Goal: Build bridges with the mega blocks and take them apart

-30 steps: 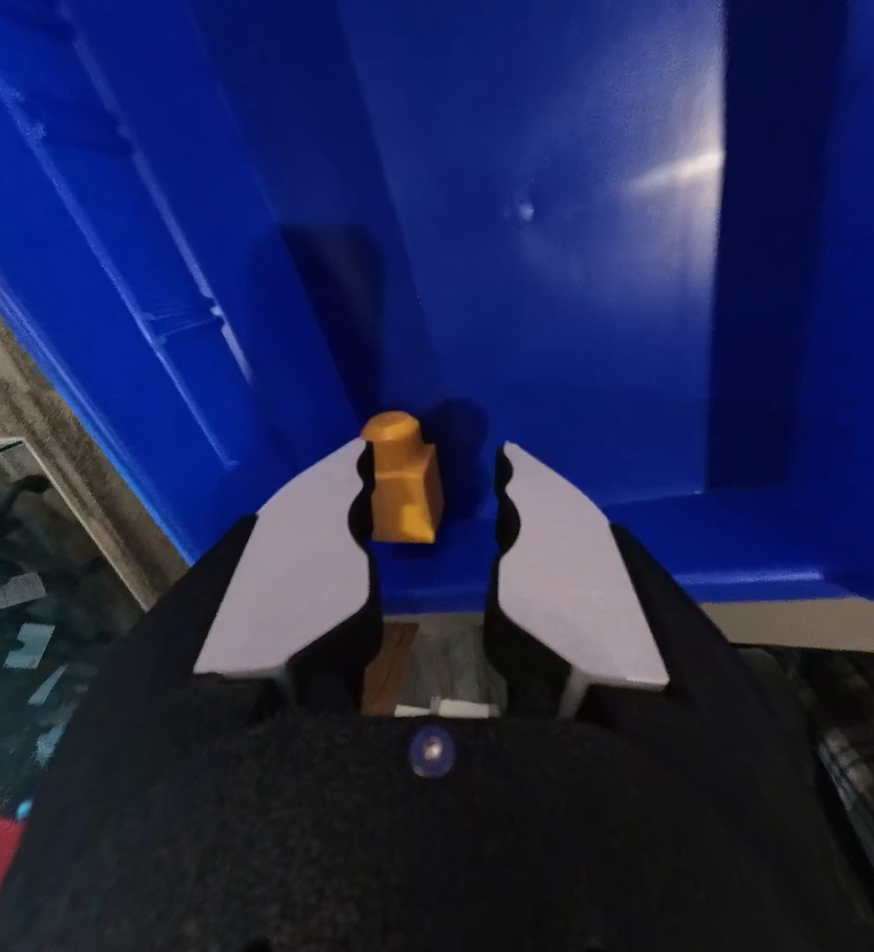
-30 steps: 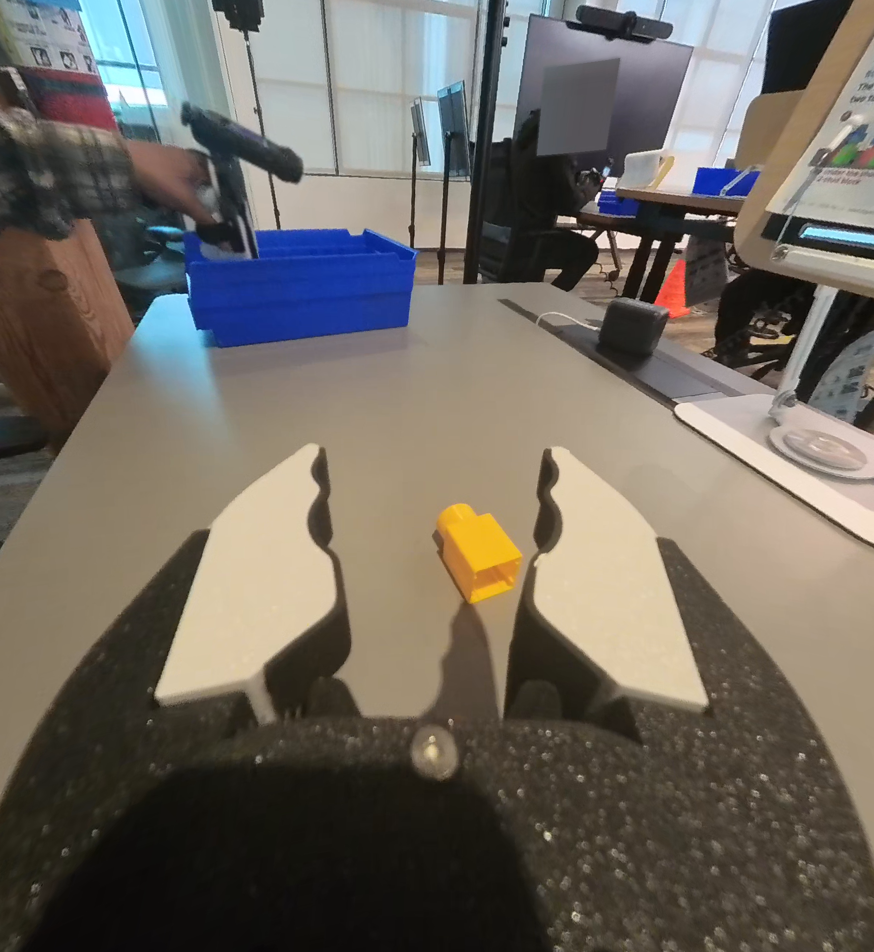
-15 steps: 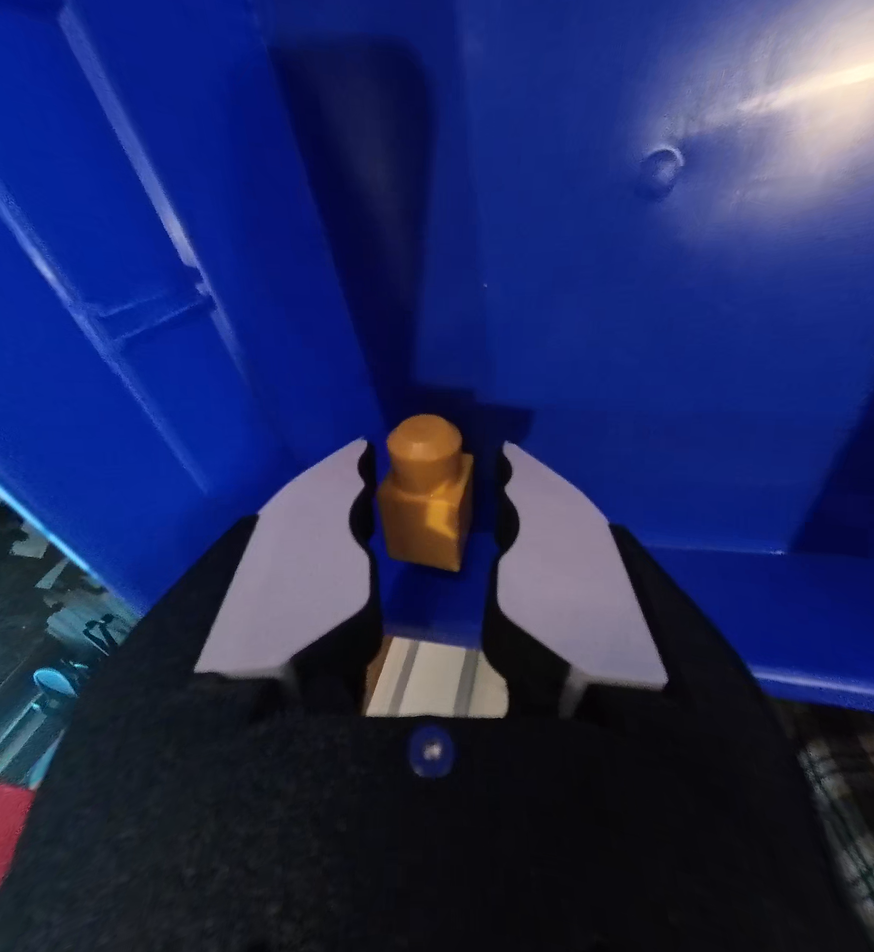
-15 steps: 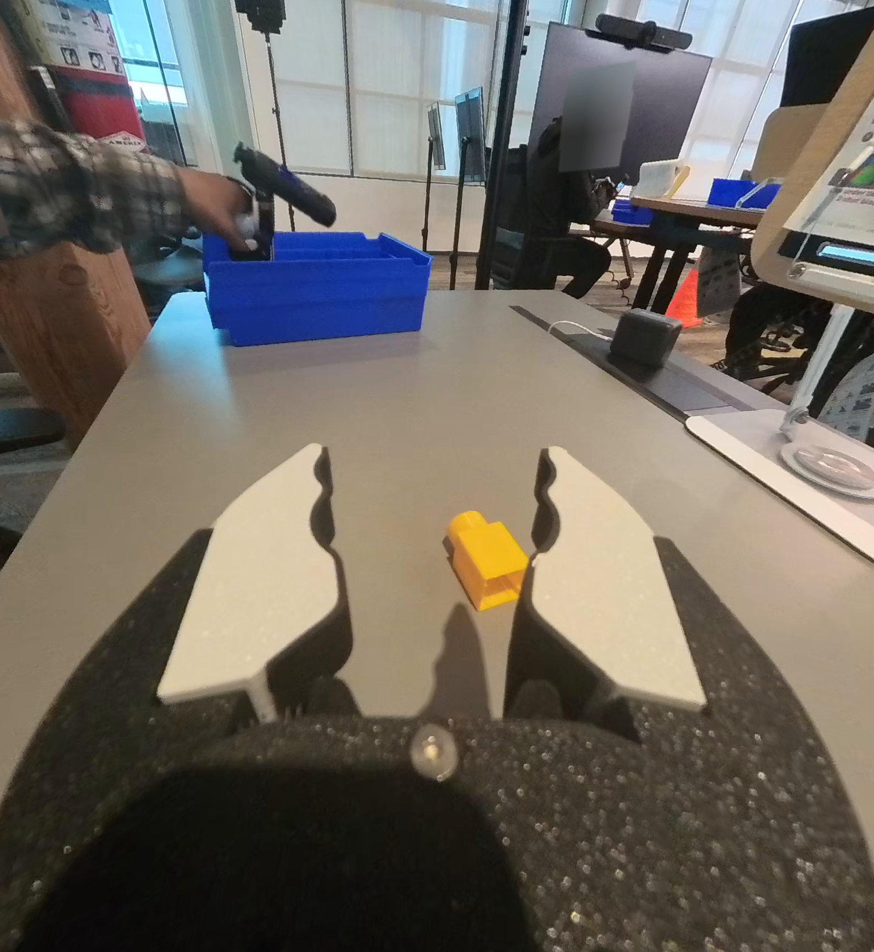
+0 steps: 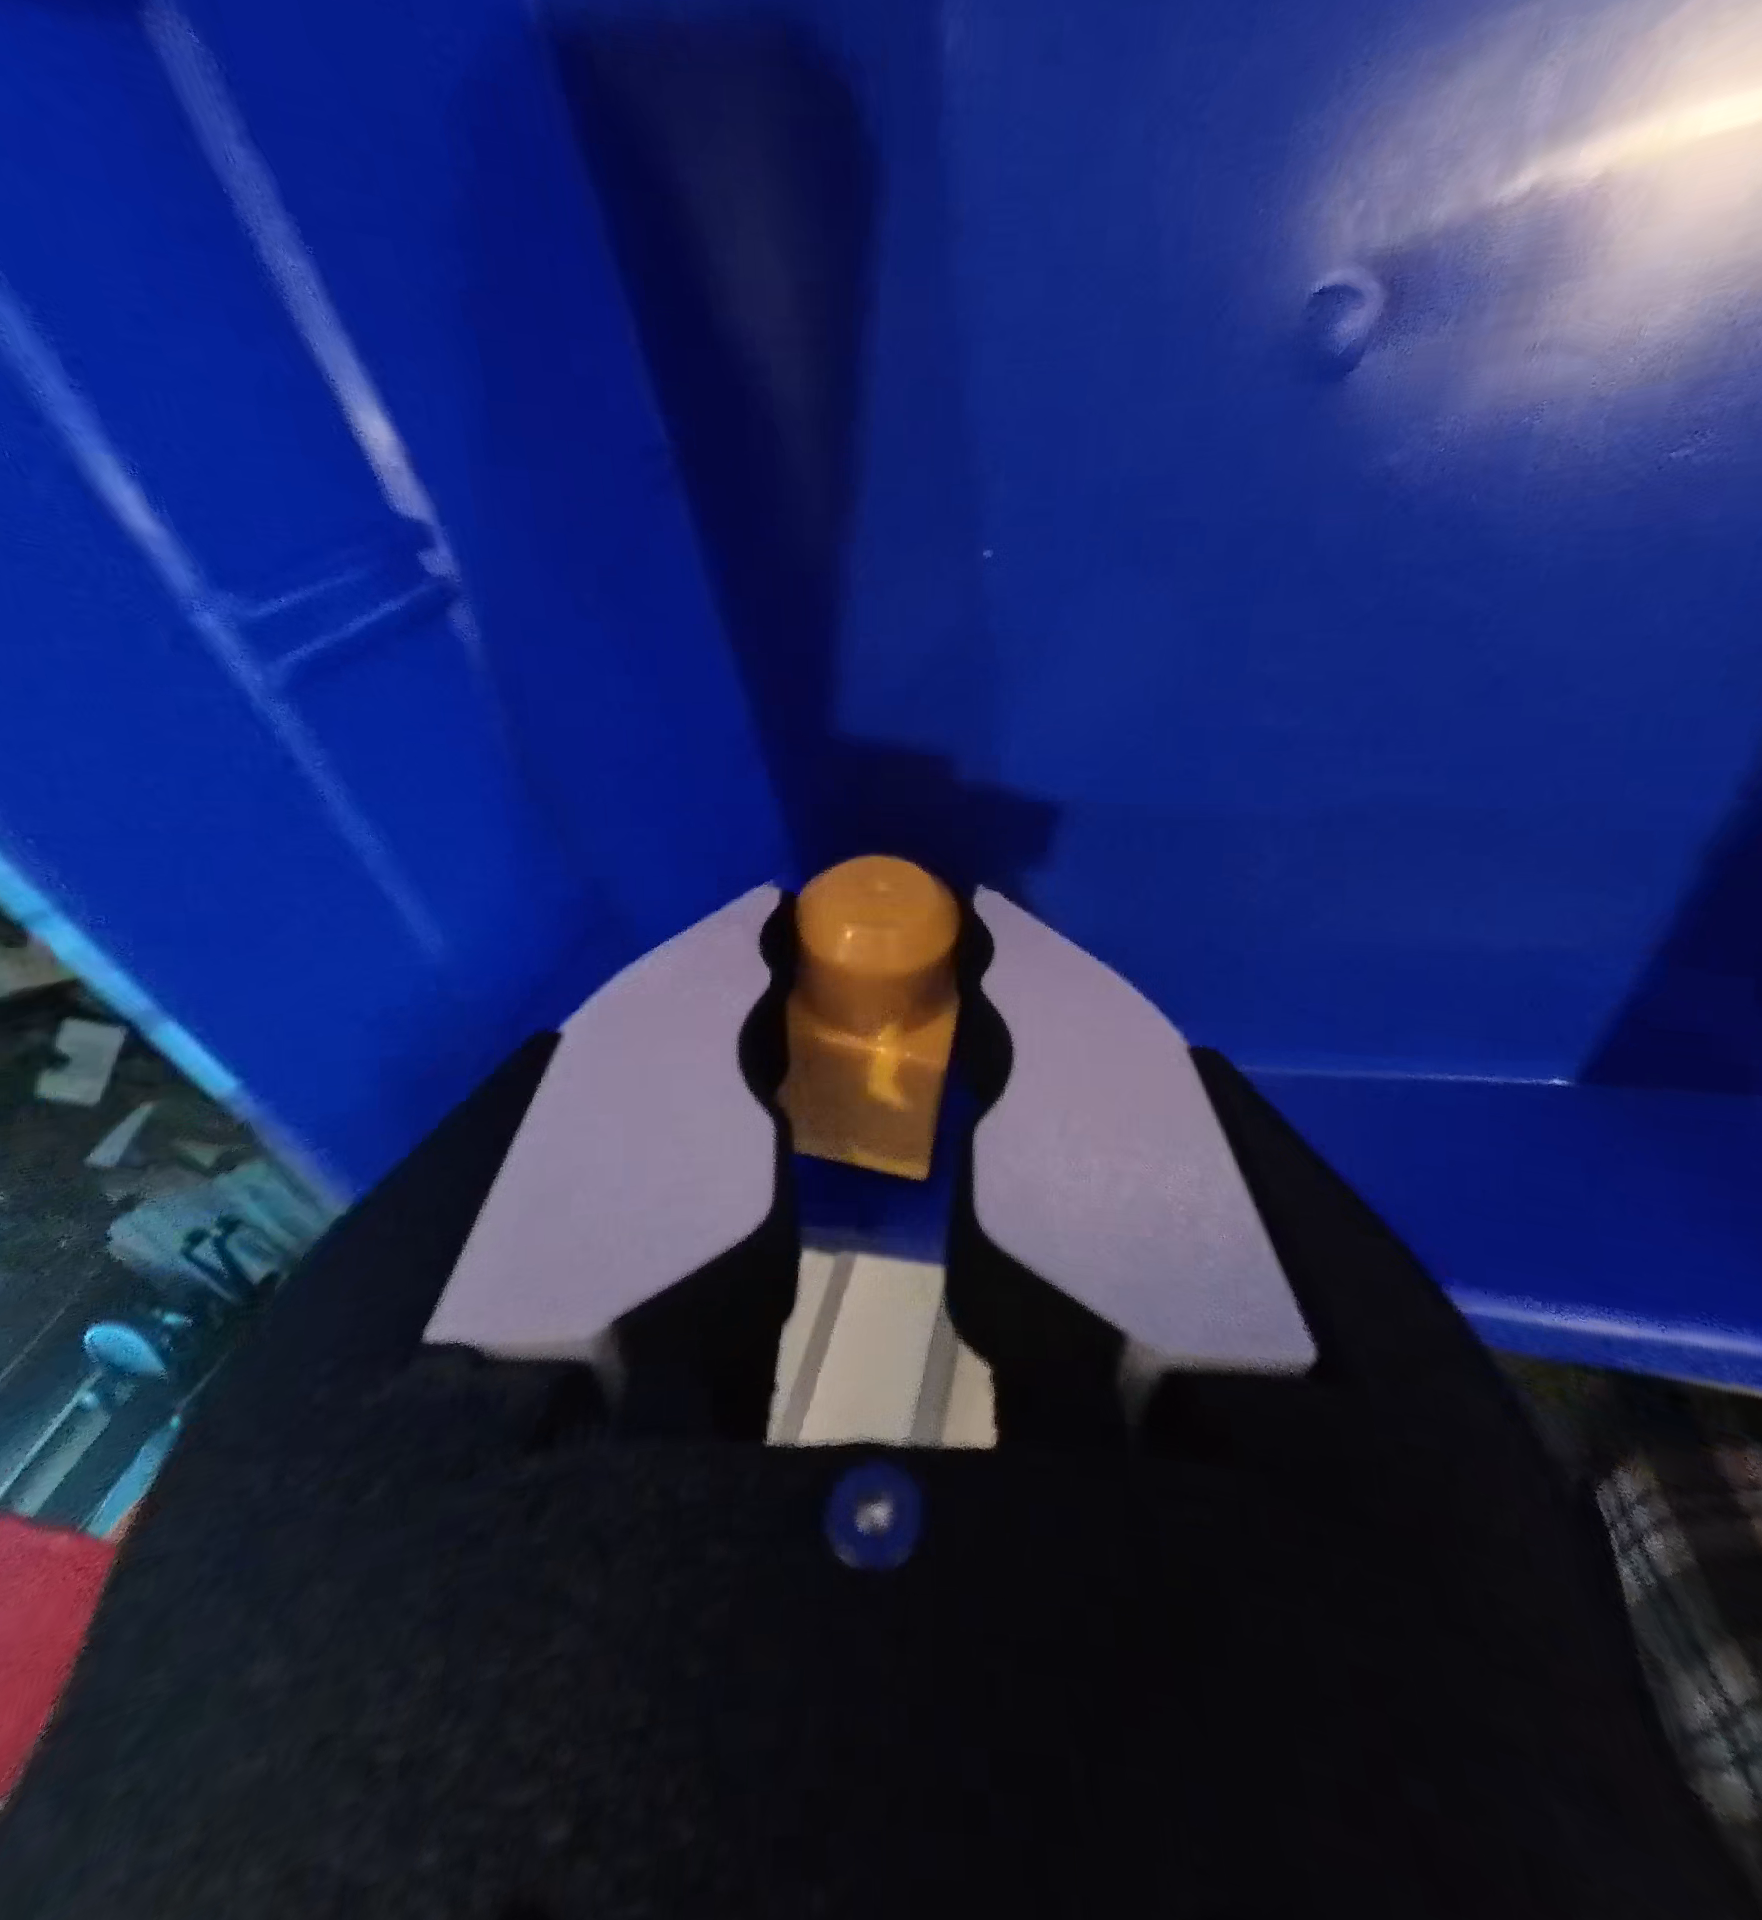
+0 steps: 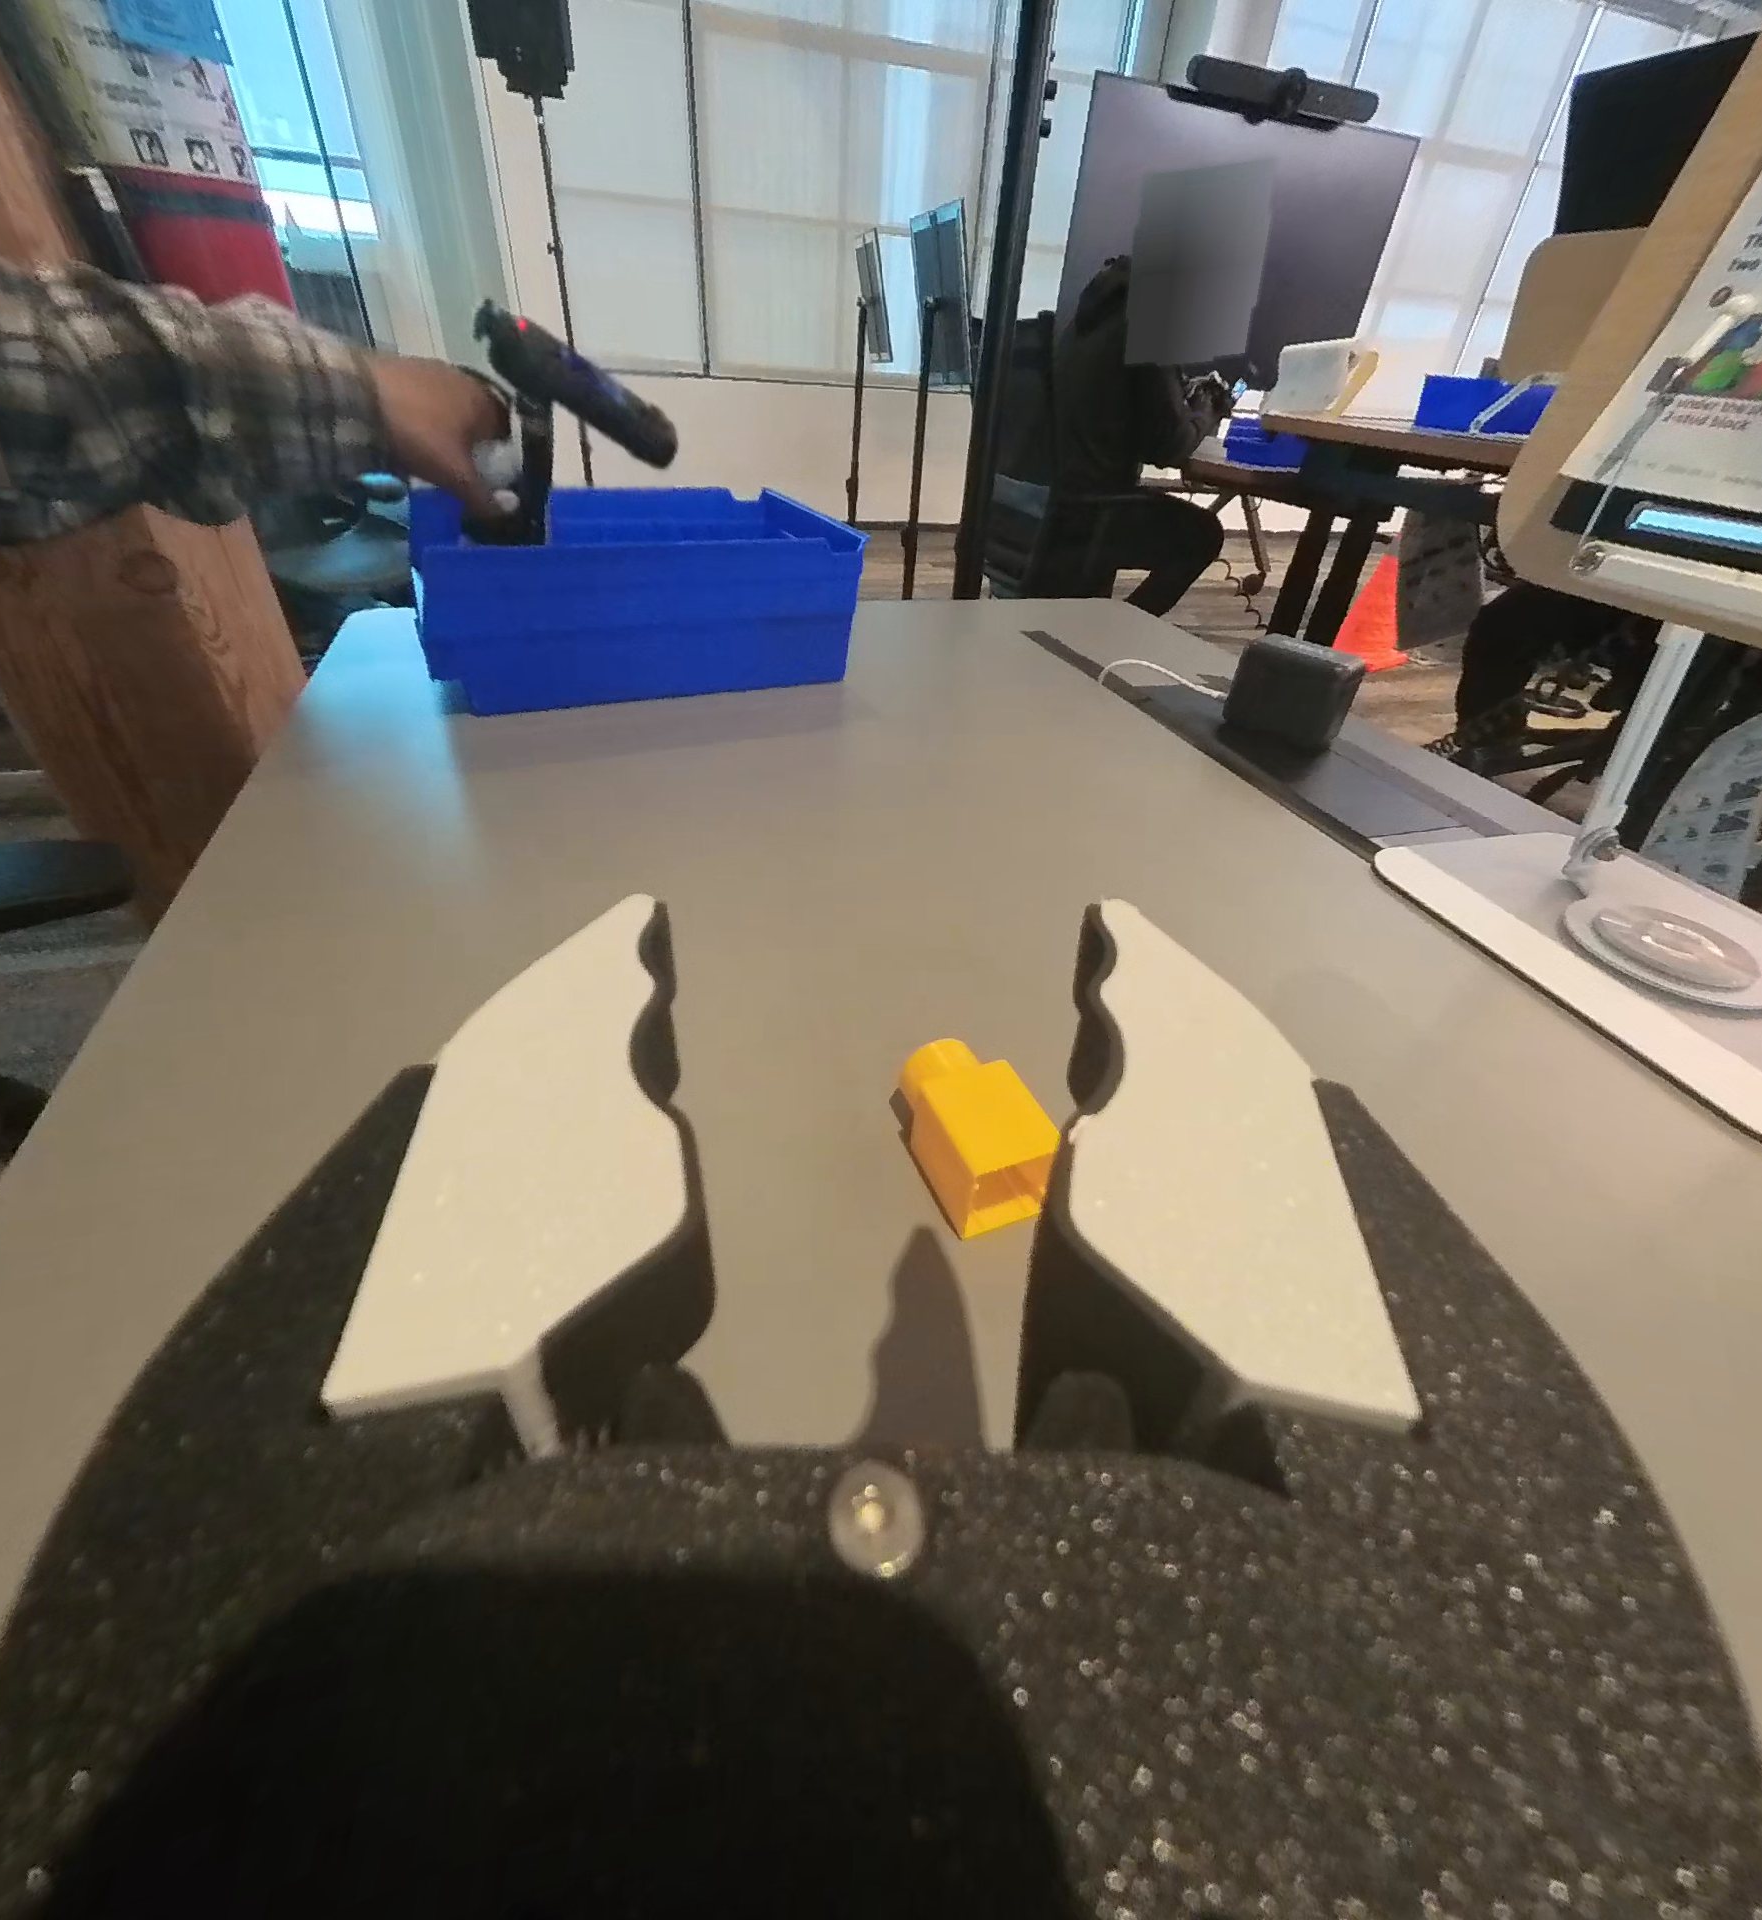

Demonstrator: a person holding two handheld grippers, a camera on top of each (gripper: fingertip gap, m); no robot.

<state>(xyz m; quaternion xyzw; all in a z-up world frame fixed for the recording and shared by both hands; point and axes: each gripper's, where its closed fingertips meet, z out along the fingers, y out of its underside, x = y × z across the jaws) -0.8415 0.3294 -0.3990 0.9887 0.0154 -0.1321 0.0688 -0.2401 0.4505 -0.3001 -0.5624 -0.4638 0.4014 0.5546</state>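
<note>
In the left wrist view my left gripper (image 5: 877,935) is down inside the blue bin (image 5: 1272,623), with its jaws closed against both sides of a small yellow-orange one-stud block (image 5: 872,1049) that stands stud up. In the right wrist view my right gripper (image 6: 872,920) is open and low over the grey table (image 6: 856,810). A yellow one-stud block (image 6: 976,1138) lies on its side between the fingers, close to the right one. Far off, a hand holds the left gripper (image 6: 534,457) in the blue bin (image 6: 638,613).
A dark grey box (image 6: 1292,691) with a white cable sits on a black strip at the right. A white stand base (image 6: 1635,966) carrying an instruction board stands at the right edge. A wooden pillar (image 6: 108,644) is beyond the table's left edge.
My left gripper moved forward around the yellow-orange block in the bin and closed on it. My right gripper stayed open and shifted a little, so the lying block is nearer its right finger.
</note>
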